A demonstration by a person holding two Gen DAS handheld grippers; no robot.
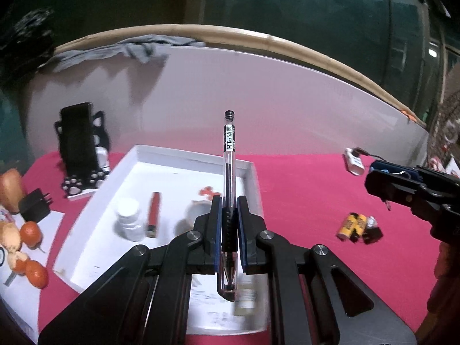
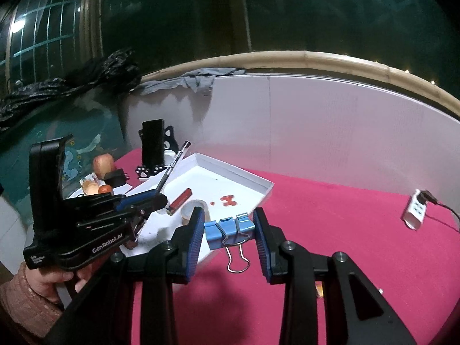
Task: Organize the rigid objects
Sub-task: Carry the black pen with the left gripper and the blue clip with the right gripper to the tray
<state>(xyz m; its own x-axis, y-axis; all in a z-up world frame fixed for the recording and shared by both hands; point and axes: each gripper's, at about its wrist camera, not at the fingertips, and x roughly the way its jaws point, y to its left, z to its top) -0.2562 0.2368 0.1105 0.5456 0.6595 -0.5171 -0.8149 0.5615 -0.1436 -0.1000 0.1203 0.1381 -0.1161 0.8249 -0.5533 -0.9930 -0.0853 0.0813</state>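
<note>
My left gripper [image 1: 229,215] is shut on a clear black-ink pen [image 1: 229,155] and holds it above the white tray [image 1: 253,172]. The pen points forward past the fingers; it also shows in the right wrist view [image 2: 172,169]. My right gripper [image 2: 228,230] is shut on a stack of blue binder clips [image 2: 228,230], held above the red tabletop beside the tray's near right edge [image 2: 264,192]. The tray holds a white bottle [image 1: 129,221], a red lighter [image 1: 152,212], a roll of tape [image 2: 195,207] and a small red piece [image 2: 227,199].
On the red cloth lie yellow batteries [image 1: 352,225], a small dark object [image 1: 372,234] and a white power strip [image 2: 415,208]. Left of the tray stand a black phone holder [image 1: 79,146], a black charger [image 1: 34,208], an apple [image 2: 102,164] and oranges [image 1: 33,258]. A white board backs the table.
</note>
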